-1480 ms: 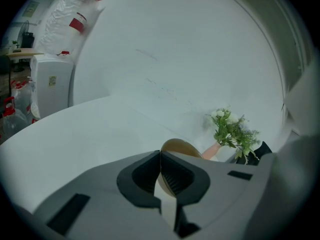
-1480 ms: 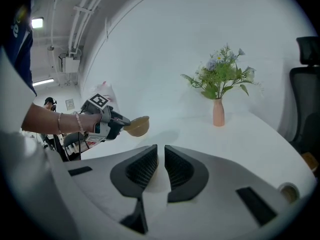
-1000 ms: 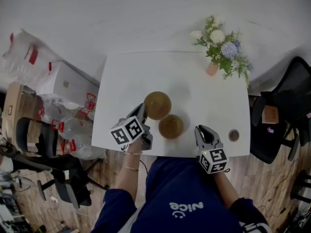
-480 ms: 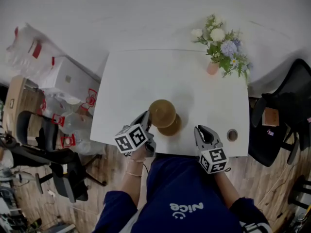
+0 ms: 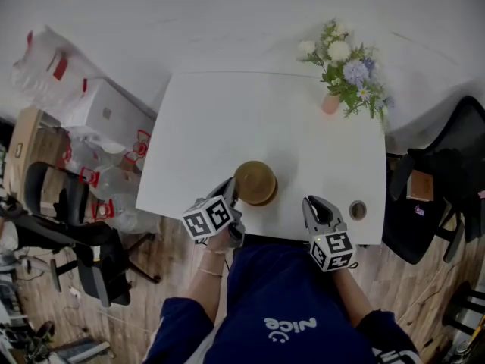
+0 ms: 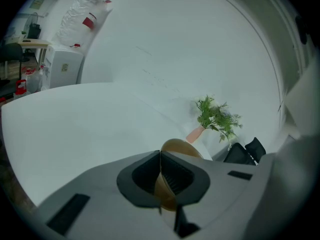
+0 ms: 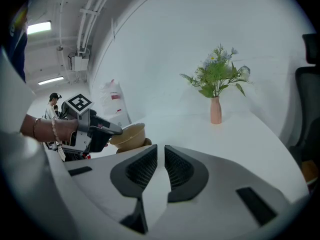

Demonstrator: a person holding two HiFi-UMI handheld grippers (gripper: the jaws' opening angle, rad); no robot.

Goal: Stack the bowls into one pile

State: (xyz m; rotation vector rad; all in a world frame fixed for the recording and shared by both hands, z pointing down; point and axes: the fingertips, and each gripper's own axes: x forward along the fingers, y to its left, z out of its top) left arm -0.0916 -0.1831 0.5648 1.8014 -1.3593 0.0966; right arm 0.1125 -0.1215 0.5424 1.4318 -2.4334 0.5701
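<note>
A tan bowl (image 5: pixel 255 182) hangs near the front edge of the white table (image 5: pixel 220 120), with my left gripper (image 5: pixel 230 193) shut on its near rim. In the left gripper view the rim (image 6: pixel 181 146) runs between the closed pads. In the right gripper view this bowl (image 7: pixel 128 135) sits right over a second tan bowl (image 7: pixel 145 142), which shows only as a sliver beneath it; I cannot tell whether they touch. My right gripper (image 5: pixel 312 204) rests at the table's front edge, right of the bowls, its jaws a little apart around nothing (image 7: pixel 161 151).
A pink vase of flowers (image 5: pixel 331 105) stands at the table's far right corner. A small round object (image 5: pixel 358 209) lies near the front right corner. A black chair (image 5: pixel 447 173) is right of the table; boxes and bags (image 5: pixel 98 127) are to its left.
My left gripper carried its bowl toward me and to the right, from beside the second bowl to directly over it, which now hides it from above. The right gripper stayed put.
</note>
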